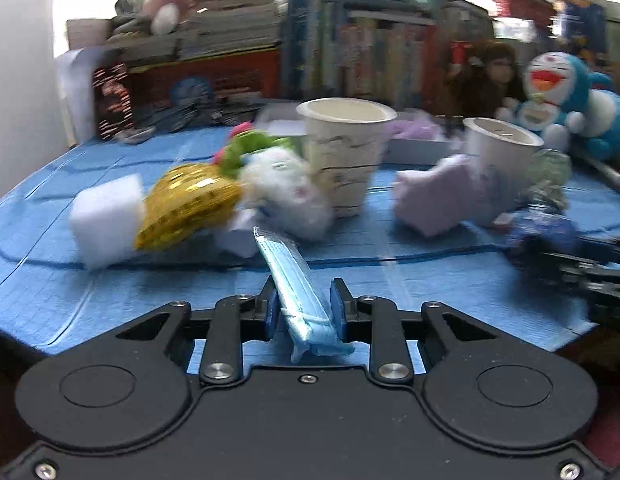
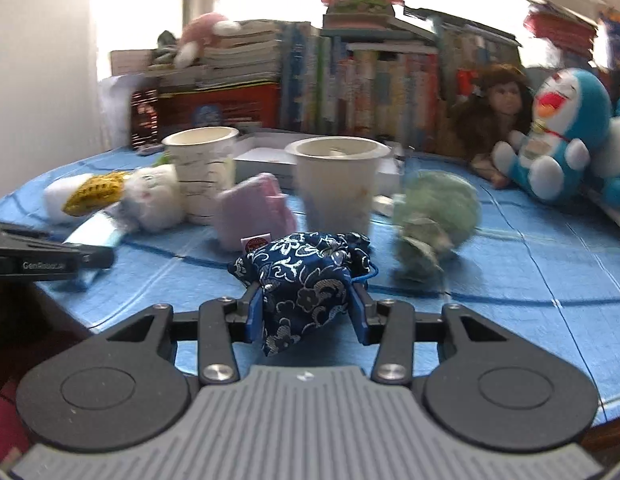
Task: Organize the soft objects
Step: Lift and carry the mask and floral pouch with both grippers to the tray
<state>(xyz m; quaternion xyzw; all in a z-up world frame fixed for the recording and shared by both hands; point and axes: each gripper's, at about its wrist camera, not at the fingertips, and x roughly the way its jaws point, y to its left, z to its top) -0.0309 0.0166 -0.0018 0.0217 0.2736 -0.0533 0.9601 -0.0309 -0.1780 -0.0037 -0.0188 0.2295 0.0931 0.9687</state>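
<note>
My left gripper (image 1: 304,294) is shut on a folded light-blue face mask (image 1: 294,280), held above the blue table cover (image 1: 110,300). My right gripper (image 2: 306,300) is shut on a dark blue patterned fabric pouch (image 2: 306,276); that pouch also shows in the left wrist view (image 1: 541,232). Two paper cups stand ahead: a patterned one (image 1: 343,152) (image 2: 202,168) and a plain one (image 1: 497,160) (image 2: 337,180). Around them lie a white sponge (image 1: 106,216), a gold sequin toy (image 1: 186,204), a white plush (image 1: 286,188), a lilac cloth (image 1: 433,196) (image 2: 250,208) and a green fluffy item (image 2: 433,208).
A Doraemon plush (image 2: 561,132) and a doll (image 2: 497,108) sit at the back right. Stacked books (image 2: 349,80) line the back edge. A white box (image 2: 262,160) lies behind the cups. The table cover's front edge is near both grippers.
</note>
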